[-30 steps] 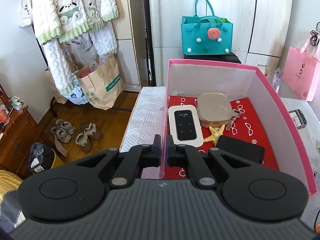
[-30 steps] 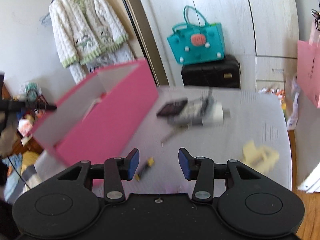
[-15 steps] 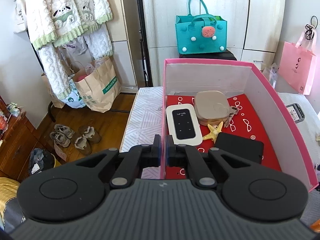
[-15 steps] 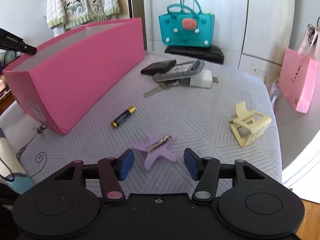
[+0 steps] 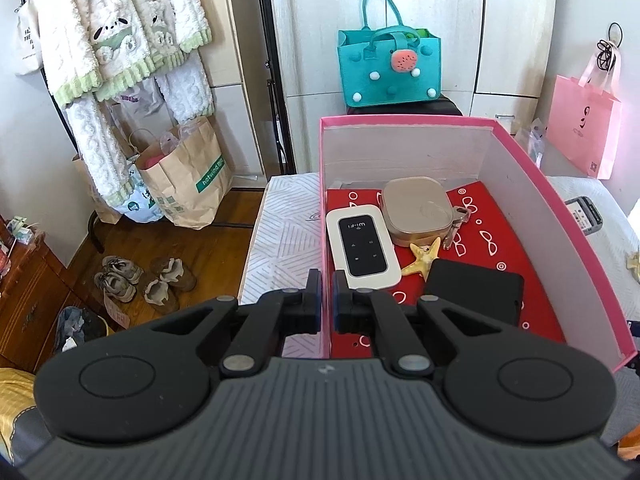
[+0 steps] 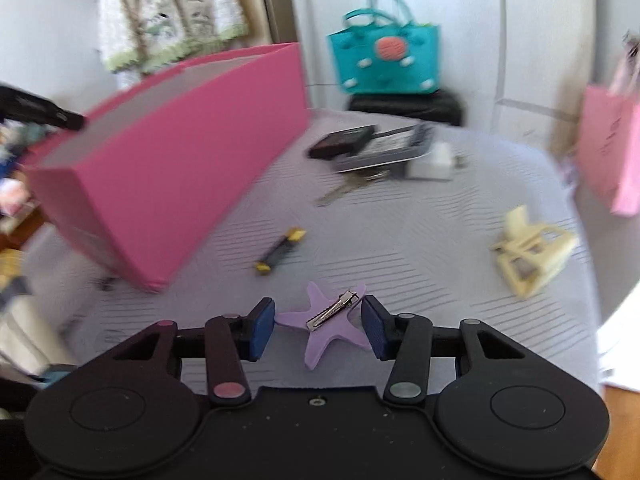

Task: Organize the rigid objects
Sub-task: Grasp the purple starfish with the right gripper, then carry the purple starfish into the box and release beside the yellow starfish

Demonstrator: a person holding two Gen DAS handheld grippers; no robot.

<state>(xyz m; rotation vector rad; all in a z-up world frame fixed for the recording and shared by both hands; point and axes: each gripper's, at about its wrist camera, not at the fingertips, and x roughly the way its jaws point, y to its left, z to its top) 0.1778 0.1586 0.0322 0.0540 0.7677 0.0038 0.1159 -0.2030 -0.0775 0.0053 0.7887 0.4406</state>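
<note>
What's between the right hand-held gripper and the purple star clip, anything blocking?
Nothing visible. The purple star clip lies flat on the bedspread, already between the fingers of the right hand-held gripper, whose jaws are closing but not yet pressing it. The battery and cream claw clip lie well clear.

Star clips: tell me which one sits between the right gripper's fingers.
The purple star clip, lying on the bed between the closing right gripper; the yellow star clip is inside the pink box.

left gripper (image 5: 326,300): black linkage arms, silver pivot screws, grey ribbed body, two round discs, blue-edged pads
right gripper (image 6: 318,330): black speckled body, blue textured pads, one pink and one grey pivot cap
</note>
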